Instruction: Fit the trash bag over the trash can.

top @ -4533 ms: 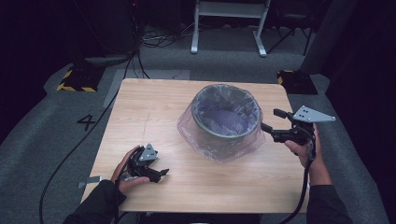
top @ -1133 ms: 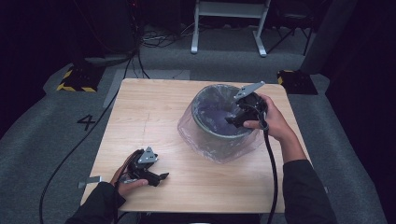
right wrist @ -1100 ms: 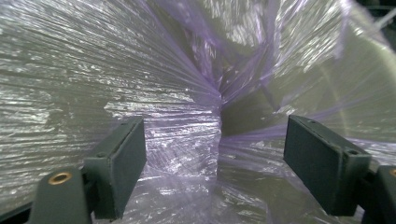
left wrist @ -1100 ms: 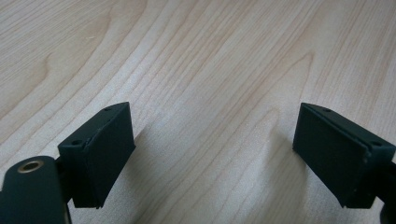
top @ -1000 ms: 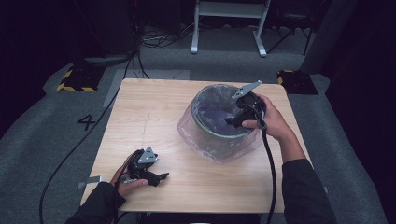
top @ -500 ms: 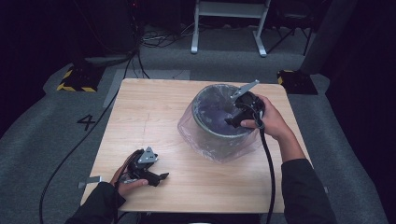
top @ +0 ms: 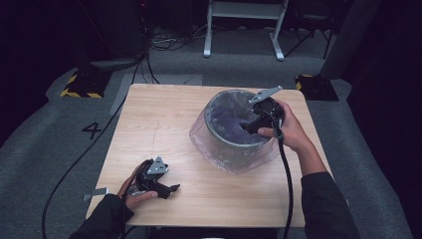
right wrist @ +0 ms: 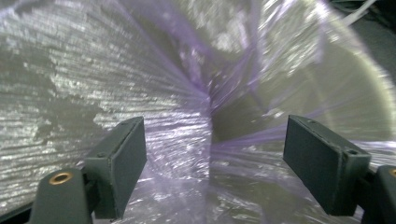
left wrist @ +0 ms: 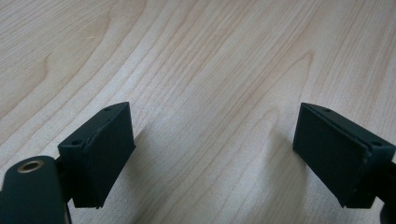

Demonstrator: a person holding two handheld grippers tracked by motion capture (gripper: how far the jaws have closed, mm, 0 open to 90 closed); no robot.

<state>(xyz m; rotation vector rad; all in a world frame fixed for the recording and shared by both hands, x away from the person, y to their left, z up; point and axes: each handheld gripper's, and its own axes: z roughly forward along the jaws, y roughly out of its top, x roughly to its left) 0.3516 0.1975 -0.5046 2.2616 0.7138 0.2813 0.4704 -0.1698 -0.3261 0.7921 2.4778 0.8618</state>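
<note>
The square light-wood table is seen whole from the high view, set on grey carpet with a black cable trailing off its left edge. Toward its right half stands the round grey bin, lined with a thin translucent purple-tinted plastic bag whose surplus is folded out over the rim and hangs down around the wall to the tabletop; it is judged that the liner is being pressed or smoothed into the bin. The right gripper is held over the rim and dipped inside, presumably so that the film can be reached. The left gripper is rested on the near left part of the table, well apart from the bin, apparently parked. In the right gripper view the creased film is shown gathered into a fold between the parted jaws, which are spread wide and press on nothing, a detail too small for the high view. In the left gripper view bare wood grain is shown between jaws likewise released.
</note>
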